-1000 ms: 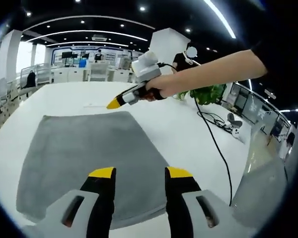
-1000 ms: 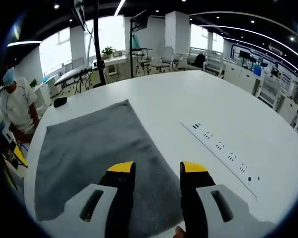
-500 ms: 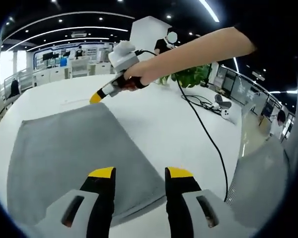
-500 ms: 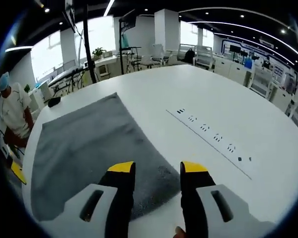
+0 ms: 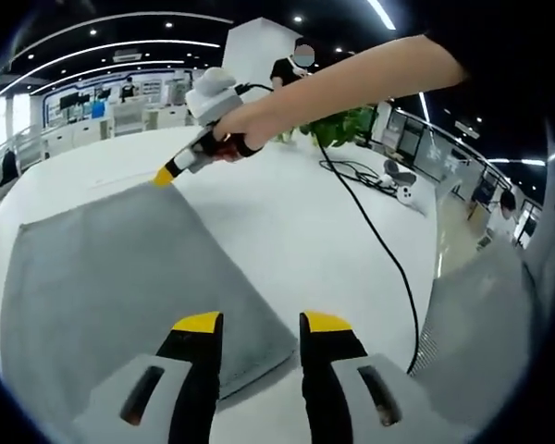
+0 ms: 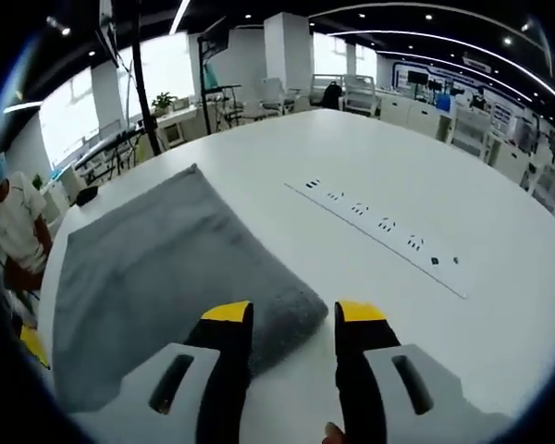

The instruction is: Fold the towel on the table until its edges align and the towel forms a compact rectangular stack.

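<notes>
I see the grey towel [image 5: 120, 277] flat on the white table [image 5: 305, 240] (no legible writing). Left gripper [image 5: 255, 324] and right gripper [image 6: 292, 313] both spread, grasping nothing, each at a towel corner.

towel [image 5: 111, 277]: plain grey | table [image 6: 425, 185]: white | left gripper [image 5: 256, 324]: grey, yellow-tipped black jaws | cable [image 5: 379, 240]: black
</notes>
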`<action>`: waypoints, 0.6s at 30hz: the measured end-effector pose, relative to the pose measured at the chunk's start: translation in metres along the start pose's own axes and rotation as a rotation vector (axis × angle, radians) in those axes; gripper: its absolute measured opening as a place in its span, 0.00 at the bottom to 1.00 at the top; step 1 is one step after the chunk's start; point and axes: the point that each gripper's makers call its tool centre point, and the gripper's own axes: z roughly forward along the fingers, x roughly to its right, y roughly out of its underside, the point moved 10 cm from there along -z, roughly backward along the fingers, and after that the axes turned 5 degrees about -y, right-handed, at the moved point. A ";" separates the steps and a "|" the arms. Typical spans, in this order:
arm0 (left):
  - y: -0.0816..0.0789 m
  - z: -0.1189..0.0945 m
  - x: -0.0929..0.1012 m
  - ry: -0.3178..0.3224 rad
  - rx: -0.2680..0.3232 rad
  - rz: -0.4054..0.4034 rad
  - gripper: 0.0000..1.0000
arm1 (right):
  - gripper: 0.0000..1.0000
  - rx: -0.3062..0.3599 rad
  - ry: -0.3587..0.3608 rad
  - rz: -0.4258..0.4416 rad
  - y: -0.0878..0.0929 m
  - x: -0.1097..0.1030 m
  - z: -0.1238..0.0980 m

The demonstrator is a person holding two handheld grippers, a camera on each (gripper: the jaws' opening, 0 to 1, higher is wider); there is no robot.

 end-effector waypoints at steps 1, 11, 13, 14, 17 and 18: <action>0.001 0.001 0.002 0.005 -0.003 0.003 0.32 | 0.33 0.002 0.005 0.006 0.001 0.001 0.001; 0.010 0.006 0.019 0.059 -0.064 0.040 0.24 | 0.20 0.027 0.002 0.046 0.007 0.003 0.001; 0.011 0.007 0.020 0.064 -0.074 0.043 0.23 | 0.19 0.023 0.003 0.048 0.009 0.002 0.002; 0.012 0.008 0.021 0.065 -0.079 0.050 0.22 | 0.19 0.017 0.005 0.049 0.010 0.002 0.003; 0.014 0.011 0.022 0.052 -0.128 0.166 0.22 | 0.18 0.003 0.011 0.042 0.014 0.002 0.006; 0.015 0.013 0.024 0.060 -0.126 0.152 0.22 | 0.18 0.001 0.016 0.047 0.015 0.003 0.007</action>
